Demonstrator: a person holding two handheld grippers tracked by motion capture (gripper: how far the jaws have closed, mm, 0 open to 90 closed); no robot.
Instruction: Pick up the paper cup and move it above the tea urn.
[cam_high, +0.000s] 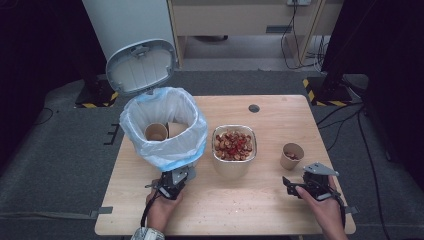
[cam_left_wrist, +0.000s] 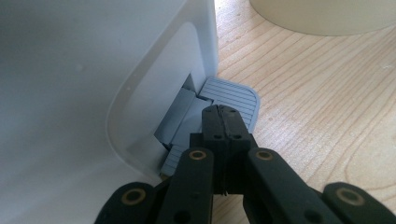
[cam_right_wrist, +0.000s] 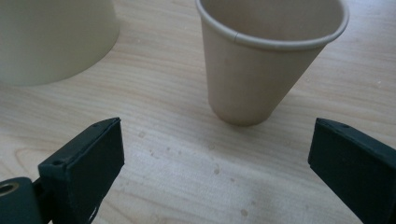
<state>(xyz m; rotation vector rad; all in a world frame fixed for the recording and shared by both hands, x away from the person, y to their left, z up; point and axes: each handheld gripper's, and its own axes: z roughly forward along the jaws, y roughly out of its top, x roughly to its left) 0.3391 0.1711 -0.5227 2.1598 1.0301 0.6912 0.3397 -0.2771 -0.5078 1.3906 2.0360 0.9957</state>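
Grey pedal (cam_left_wrist: 233, 100) at the foot of the white bin (cam_left_wrist: 70, 93) sits right under my left claw (cam_left_wrist: 223, 112); jaws pressed together, nothing between them, tips on or just over the ribbed pedal plate, can't tell contact for sure. From the high view my left claw (cam_high: 172, 182) is at the near base of the bin (cam_high: 165, 125), which stands on the left part of the wooden desk (cam_high: 225, 210). Bin lid (cam_high: 141, 66) is tipped up and back, blue-white liner bag (cam_high: 195, 140) folded over the rim, two paper cups (cam_high: 156, 132) lying inside. My right claw (cam_right_wrist: 215, 154) has its jaws wide apart, holding nothing, pointed level at the paper cup (cam_right_wrist: 266, 60) just ahead; cup upright on the desk, centred between the jaws' line but beyond the tips, not touched. In the high view my right claw (cam_high: 295, 187) is at the near right of the desk, and that cup (cam_high: 292, 155) stands just beyond it with some reddish bits inside. Between bin and cup, mid-desk, a round cream bowl (cam_high: 234, 167) full of red and brown food, close to the bin, apart from the cup. Small crumbs scattered on the near desk surface. Farther back, a round cable hole (cam_high: 254, 108) in the desk top.
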